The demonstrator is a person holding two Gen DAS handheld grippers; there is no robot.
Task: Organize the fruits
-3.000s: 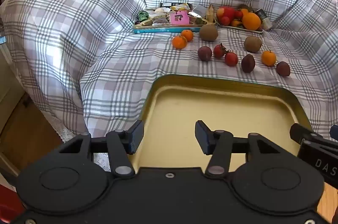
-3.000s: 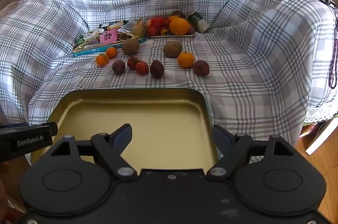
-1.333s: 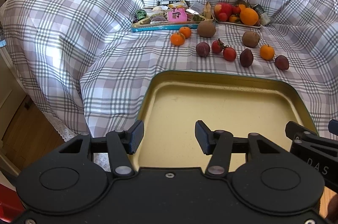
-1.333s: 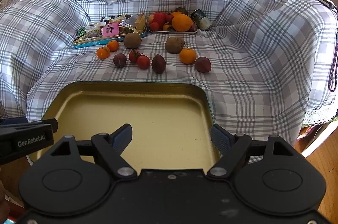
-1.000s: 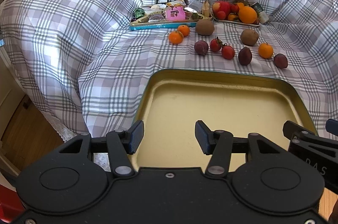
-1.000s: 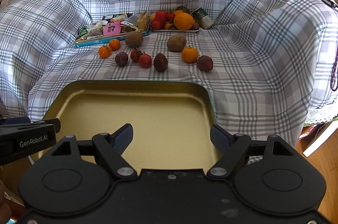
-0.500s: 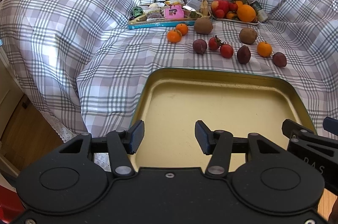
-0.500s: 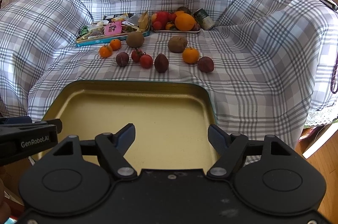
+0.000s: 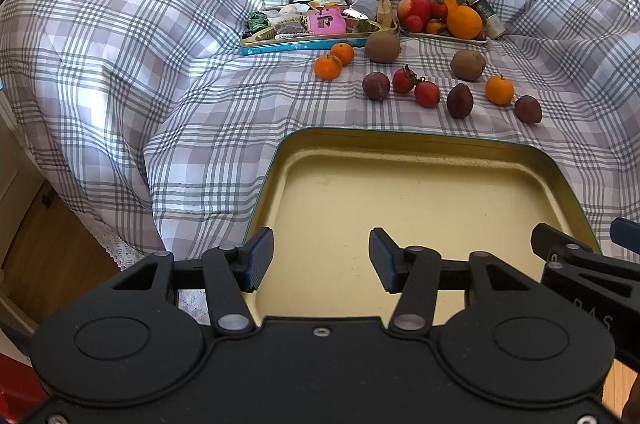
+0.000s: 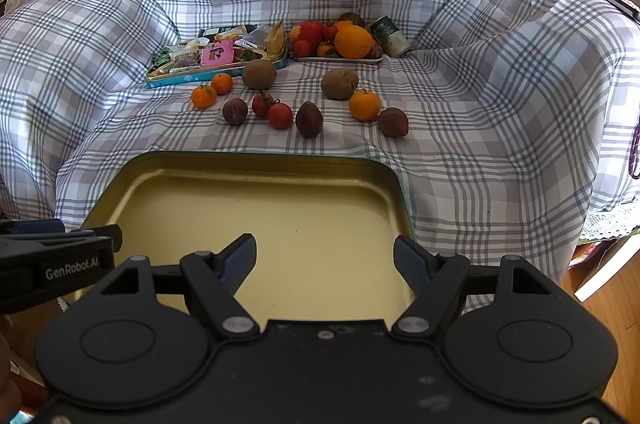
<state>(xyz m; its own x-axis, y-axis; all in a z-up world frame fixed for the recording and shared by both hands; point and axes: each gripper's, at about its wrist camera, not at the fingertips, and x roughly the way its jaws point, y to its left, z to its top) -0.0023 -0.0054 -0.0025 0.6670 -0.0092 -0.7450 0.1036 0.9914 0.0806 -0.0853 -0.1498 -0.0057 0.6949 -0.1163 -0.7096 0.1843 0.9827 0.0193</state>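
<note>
Both grippers drawing back from loose fruits (image 10: 309,119), right gripper (image 10: 325,260) narrowing | yellow tray (image 10: 248,167) sitting nearest, prob. as receiver | left gripper (image 9: 321,260) part-open, right wider, both holding nothing.

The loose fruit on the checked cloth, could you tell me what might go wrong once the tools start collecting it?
The cloth is soft and rumpled, so the round plums may roll when nudged. The two tomatoes touch, so a grasp on one may drag the other. Both tools, left and right, hover open over the tray, far from the fruit.
</note>
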